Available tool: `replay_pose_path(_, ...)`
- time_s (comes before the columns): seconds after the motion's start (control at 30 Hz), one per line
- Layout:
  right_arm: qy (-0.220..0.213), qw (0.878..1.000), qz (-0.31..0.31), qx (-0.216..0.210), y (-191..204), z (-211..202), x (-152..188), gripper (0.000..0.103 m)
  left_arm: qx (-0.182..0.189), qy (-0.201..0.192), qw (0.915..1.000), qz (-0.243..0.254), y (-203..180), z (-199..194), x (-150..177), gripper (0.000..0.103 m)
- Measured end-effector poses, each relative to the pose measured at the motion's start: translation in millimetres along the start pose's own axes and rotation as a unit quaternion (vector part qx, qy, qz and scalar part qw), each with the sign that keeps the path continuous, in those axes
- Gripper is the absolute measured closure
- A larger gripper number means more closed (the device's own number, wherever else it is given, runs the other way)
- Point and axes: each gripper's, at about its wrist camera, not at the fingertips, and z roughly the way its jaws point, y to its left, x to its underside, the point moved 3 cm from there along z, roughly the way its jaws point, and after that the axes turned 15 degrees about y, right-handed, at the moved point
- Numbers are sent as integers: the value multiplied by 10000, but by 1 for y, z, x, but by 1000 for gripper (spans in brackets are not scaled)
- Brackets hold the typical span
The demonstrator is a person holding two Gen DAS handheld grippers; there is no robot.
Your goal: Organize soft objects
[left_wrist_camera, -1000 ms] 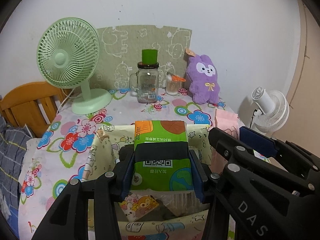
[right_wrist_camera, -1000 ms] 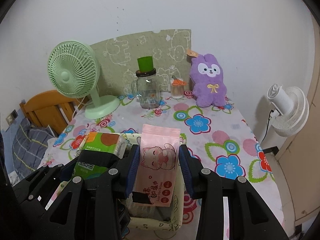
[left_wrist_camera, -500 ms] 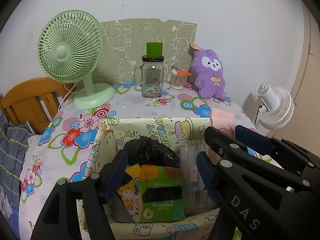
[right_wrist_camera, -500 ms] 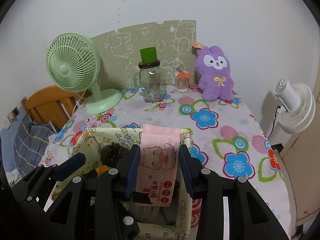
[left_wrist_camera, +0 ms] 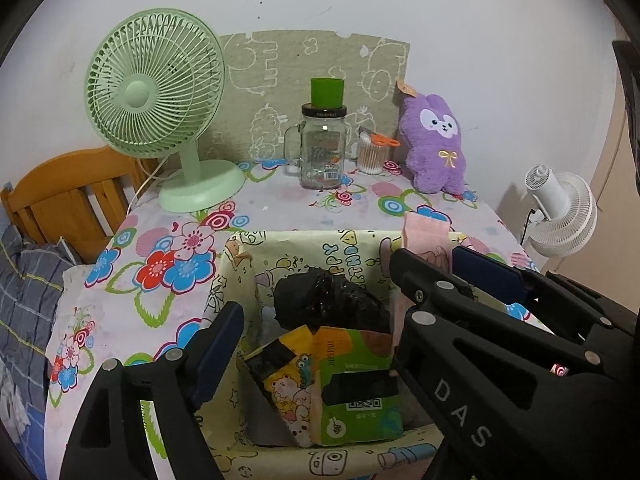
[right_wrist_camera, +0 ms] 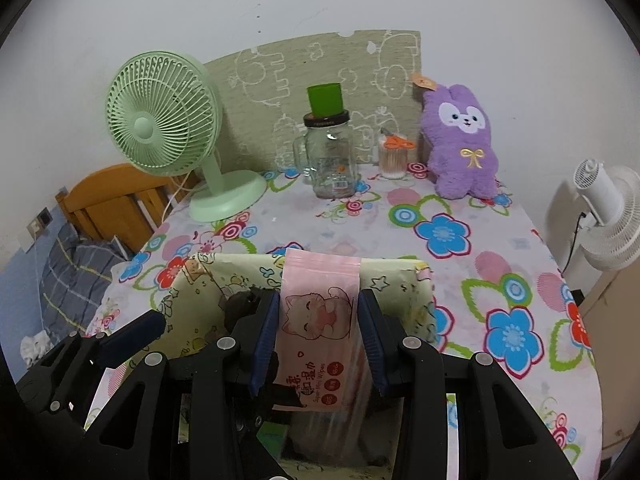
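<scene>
A cream cartoon-print fabric basket (left_wrist_camera: 320, 246) stands on the floral table. Inside it lie a green tissue pack (left_wrist_camera: 360, 388), a yellow cartoon pack (left_wrist_camera: 286, 388) and a black bag (left_wrist_camera: 328, 300). My left gripper (left_wrist_camera: 316, 344) is open and empty above the green pack. My right gripper (right_wrist_camera: 318, 340) is shut on a pink wet-wipes pack (right_wrist_camera: 320, 320) and holds it upright over the basket's (right_wrist_camera: 396, 272) right side. The pink pack (left_wrist_camera: 424, 232) also shows in the left wrist view. A purple plush bunny (right_wrist_camera: 460, 140) sits at the back right.
A green desk fan (left_wrist_camera: 160, 100) stands back left. A glass jar with a green cup on top (left_wrist_camera: 324, 144) and a cotton-swab cup (left_wrist_camera: 372, 152) stand at the back. A white fan (left_wrist_camera: 560, 208) is beyond the table's right edge, a wooden bed frame (left_wrist_camera: 60, 196) at left.
My left gripper opened and let the green tissue pack drop into the basket, then drew back. My right gripper lowered the pink pack toward the basket.
</scene>
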Motion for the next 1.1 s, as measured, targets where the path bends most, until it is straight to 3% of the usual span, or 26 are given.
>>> replay_pose_path(0.13, 99, 9999, 4, -60, 0, 5, 0, 52, -21, 40, 10000, -4, 2, 4, 0, 18)
replay_pose_path(0.17, 99, 9999, 17, -67, 0, 6, 0, 41, -20, 39, 10000, -3, 2, 4, 0, 17)
replay_pose_path(0.23, 34, 10000, 26, -57, 0, 4, 1, 32, -23, 28, 10000, -3, 2, 4, 0, 16)
replay_pose_path(0.33, 35, 10000, 19, -45, 1, 2, 2, 29, -39, 11, 10000, 1, 2, 3, 1, 14)
replay_pose_path(0.47, 23, 10000, 85, -39, -2, -1, 4, 16, -70, 32, 10000, 3, 1, 2, 2, 8)
replay_pose_path(1.1, -167, 9995, 199, 185, 0, -43, 31, 3, -18, -202, 9997, 103, -6, -32, 24, 2)
